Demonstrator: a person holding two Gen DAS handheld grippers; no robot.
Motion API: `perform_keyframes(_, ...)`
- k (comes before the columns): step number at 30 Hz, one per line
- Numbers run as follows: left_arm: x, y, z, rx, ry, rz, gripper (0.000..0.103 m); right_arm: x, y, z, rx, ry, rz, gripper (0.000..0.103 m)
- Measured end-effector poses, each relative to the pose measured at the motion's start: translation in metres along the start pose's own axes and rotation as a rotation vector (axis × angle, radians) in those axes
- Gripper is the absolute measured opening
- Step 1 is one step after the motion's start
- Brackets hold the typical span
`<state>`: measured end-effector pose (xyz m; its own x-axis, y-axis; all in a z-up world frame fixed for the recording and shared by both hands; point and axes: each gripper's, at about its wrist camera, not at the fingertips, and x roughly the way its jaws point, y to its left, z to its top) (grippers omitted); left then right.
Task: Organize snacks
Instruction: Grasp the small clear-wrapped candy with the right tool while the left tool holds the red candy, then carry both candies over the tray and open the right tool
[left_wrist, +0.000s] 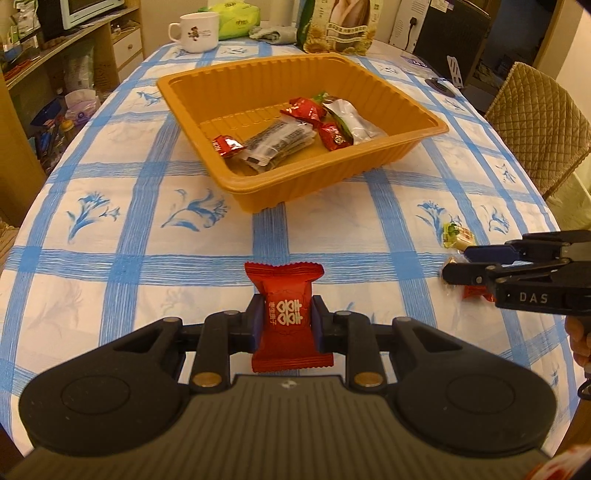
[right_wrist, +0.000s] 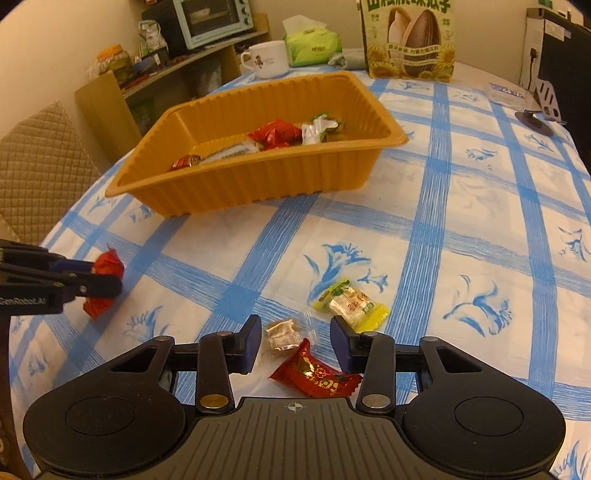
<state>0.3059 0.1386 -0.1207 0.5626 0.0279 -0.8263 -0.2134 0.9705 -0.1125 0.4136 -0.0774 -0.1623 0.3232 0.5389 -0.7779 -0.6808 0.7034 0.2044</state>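
My left gripper (left_wrist: 284, 308) is shut on a red candy packet (left_wrist: 282, 280), held above the checked tablecloth in front of the orange tray (left_wrist: 295, 184). The right wrist view shows that gripper (right_wrist: 107, 277) and its red candy (right_wrist: 107, 264) at the left. The tray (right_wrist: 258, 177) holds several wrapped snacks. My right gripper (right_wrist: 295, 328) stands open low over loose candies. A brown clear-wrapped one (right_wrist: 282, 334) lies by its left pad, a red-gold one (right_wrist: 314, 373) between the fingers nearer the camera. A yellow-green one (right_wrist: 351, 302) is just beyond the right finger.
A white mug (left_wrist: 194, 31), a green tissue pack (right_wrist: 312, 46) and a sunflower-seed bag (right_wrist: 408, 40) stand at the table's far end. Quilted chairs (left_wrist: 539, 129) flank the table. A black stand (right_wrist: 533, 120) sits at the far right.
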Motion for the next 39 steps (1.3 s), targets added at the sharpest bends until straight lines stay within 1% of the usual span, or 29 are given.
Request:
perform_keyframes(2,-0.002,0.002,-0.001,-0.006,-0.003,0.005,0.023,0.002,0.004,-0.002,-0.015,0.0,0.002,0.041)
perform_keyframes(5,-0.005,0.005,-0.002,-0.013,-0.005,0.011,0.023,0.004,0.015,-0.002,-0.054,-0.001,0.006,0.031)
perform_keyframes(6,-0.006,0.005,-0.003,-0.015,-0.006,0.012,0.023,0.005,0.017,-0.002,-0.06,0.001,0.015,0.025)
perform_keyframes(7,-0.006,0.006,-0.003,-0.016,-0.007,0.013,0.023,0.006,0.02,-0.002,-0.069,0.001,0.021,0.021)
perform_keyframes(11,-0.01,0.006,-0.005,-0.016,-0.01,0.015,0.023,0.009,0.031,-0.003,-0.11,-0.002,0.035,0.012)
perform_keyframes(19,-0.018,0.006,-0.008,-0.012,-0.016,0.021,0.023,0.003,0.04,-0.003,-0.122,-0.026,0.049,0.012)
perform_keyframes(32,-0.041,-0.002,-0.003,0.008,-0.052,0.006,0.023,-0.036,0.051,0.008,-0.087,-0.104,0.092,0.012)
perform_keyframes(39,-0.059,-0.006,0.01,0.035,-0.097,-0.018,0.023,-0.057,0.052,0.022,-0.059,-0.151,0.103,0.012)
